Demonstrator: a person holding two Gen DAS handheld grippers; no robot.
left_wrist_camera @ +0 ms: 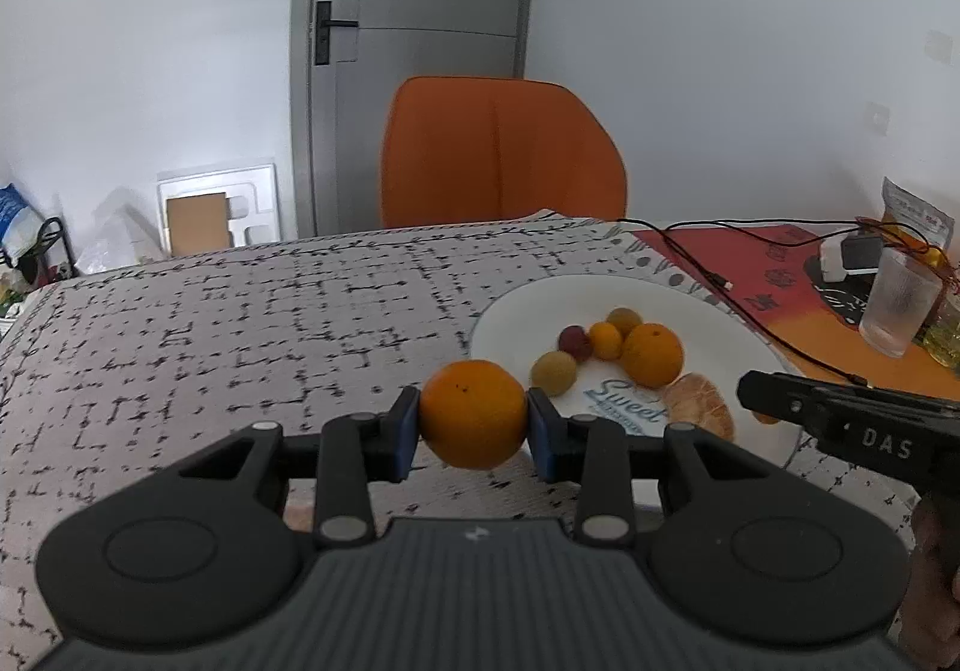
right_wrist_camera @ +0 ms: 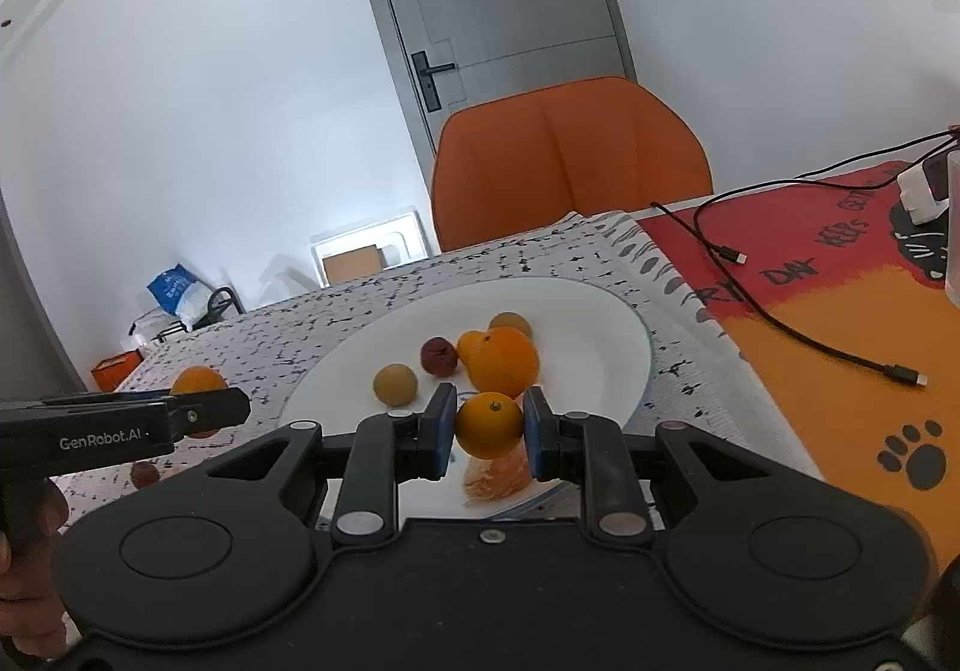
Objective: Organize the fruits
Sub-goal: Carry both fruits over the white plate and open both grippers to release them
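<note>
My left gripper [left_wrist_camera: 473,422] is shut on a large orange [left_wrist_camera: 473,407], held over the patterned tablecloth just left of a white plate [left_wrist_camera: 522,311]. My right gripper [right_wrist_camera: 489,431] is shut on a small orange [right_wrist_camera: 489,422] above the near edge of the plate [right_wrist_camera: 588,323]. Lying on the plate are a large orange [right_wrist_camera: 507,362], a dark red fruit [right_wrist_camera: 438,356], two yellowish fruits [right_wrist_camera: 395,383] and a peeled orange piece [right_wrist_camera: 498,476]. Each gripper also shows side-on in the other's view: the right gripper [left_wrist_camera: 756,392] and the left gripper [right_wrist_camera: 237,404].
A small dark red fruit [right_wrist_camera: 144,473] lies on the tablecloth left of the plate. An orange chair [left_wrist_camera: 498,161] stands behind the table. On the red-orange mat to the right lie black cables [right_wrist_camera: 780,323], a charger [left_wrist_camera: 852,254] and a glass [left_wrist_camera: 897,299].
</note>
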